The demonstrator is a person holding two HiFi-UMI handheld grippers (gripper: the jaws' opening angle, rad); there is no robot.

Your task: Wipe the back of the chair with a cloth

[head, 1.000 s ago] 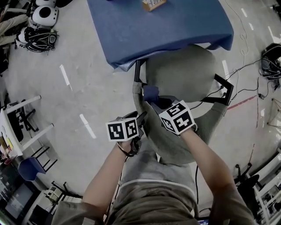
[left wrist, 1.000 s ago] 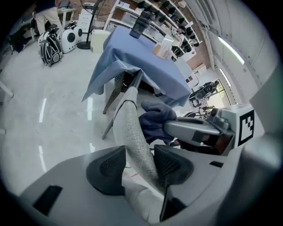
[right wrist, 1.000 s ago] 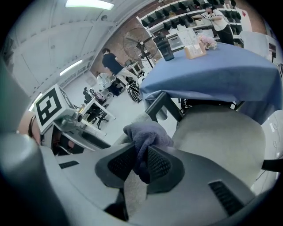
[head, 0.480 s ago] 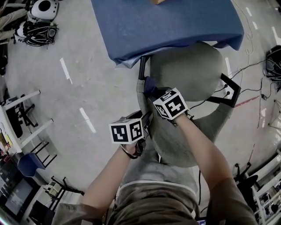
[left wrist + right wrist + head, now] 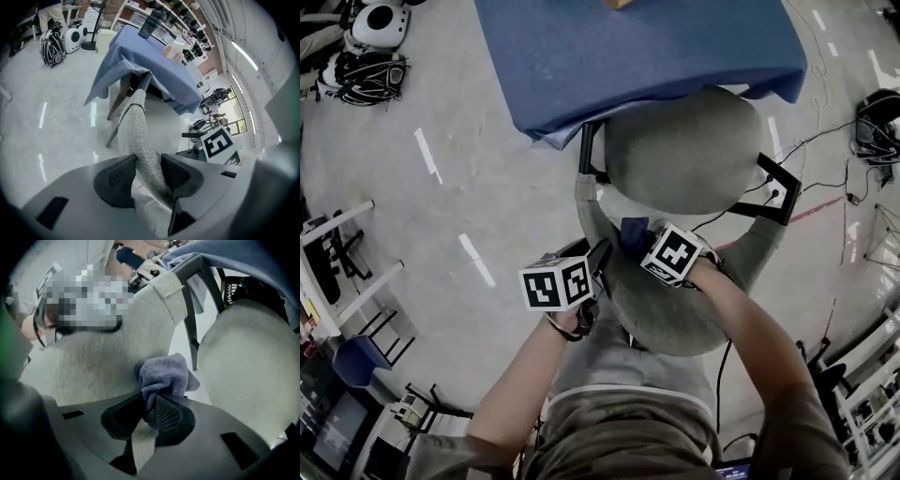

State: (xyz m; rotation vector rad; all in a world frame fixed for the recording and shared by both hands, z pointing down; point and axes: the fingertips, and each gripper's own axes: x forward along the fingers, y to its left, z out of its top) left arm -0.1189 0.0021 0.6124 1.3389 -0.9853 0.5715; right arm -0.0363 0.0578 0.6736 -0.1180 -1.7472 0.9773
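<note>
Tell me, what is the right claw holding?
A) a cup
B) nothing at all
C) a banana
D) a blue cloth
D: the right gripper view shows the right claw pinched shut on a bunched-up blue cloth, which sits against the grey chair back.

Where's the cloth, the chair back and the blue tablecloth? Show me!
cloth [image 5: 165, 372]: right gripper view, on its bunched top fold.
chair back [image 5: 139, 136]: left gripper view, on its grey fabric edge.
blue tablecloth [image 5: 647, 47]: head view, on its flat top.
</note>
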